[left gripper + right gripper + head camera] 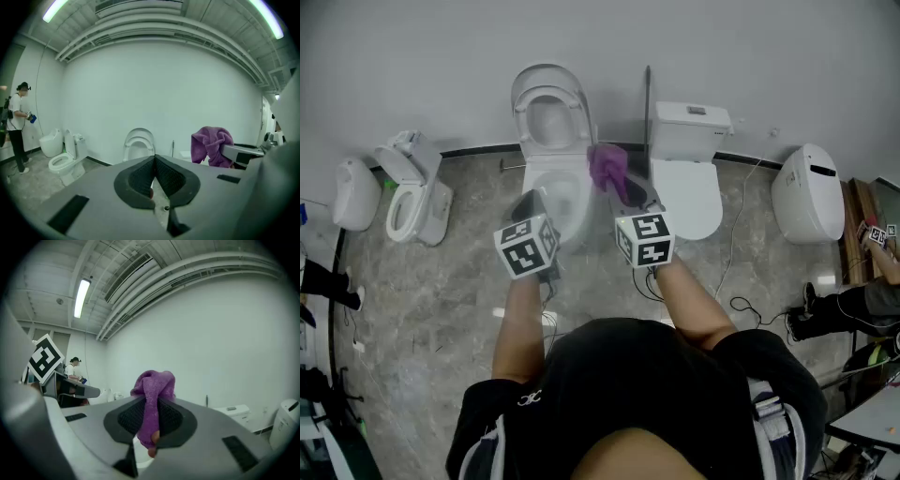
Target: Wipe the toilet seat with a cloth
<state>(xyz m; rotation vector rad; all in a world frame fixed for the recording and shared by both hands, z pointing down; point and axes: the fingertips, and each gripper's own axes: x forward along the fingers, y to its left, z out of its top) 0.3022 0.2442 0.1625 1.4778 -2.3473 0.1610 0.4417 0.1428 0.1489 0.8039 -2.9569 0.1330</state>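
Observation:
A white toilet (551, 150) stands against the back wall with its lid and seat (138, 143) raised. The purple cloth (607, 167) is bunched and held above the bowl's right rim. My right gripper (620, 190) is shut on it, and the cloth (152, 401) fills the gap between the pads. In the left gripper view the cloth (212, 144) hangs at the right. My left gripper (531, 202) hovers over the bowl's left side. Its jaws (154, 164) are shut with nothing between them.
A second toilet (689, 173) stands just right, with a brush handle (647, 103) between the two. Smaller toilets (414, 195) sit at the left and one (809, 192) at the far right. Cables (741, 305) trail on the floor. People stand at both edges (862, 305).

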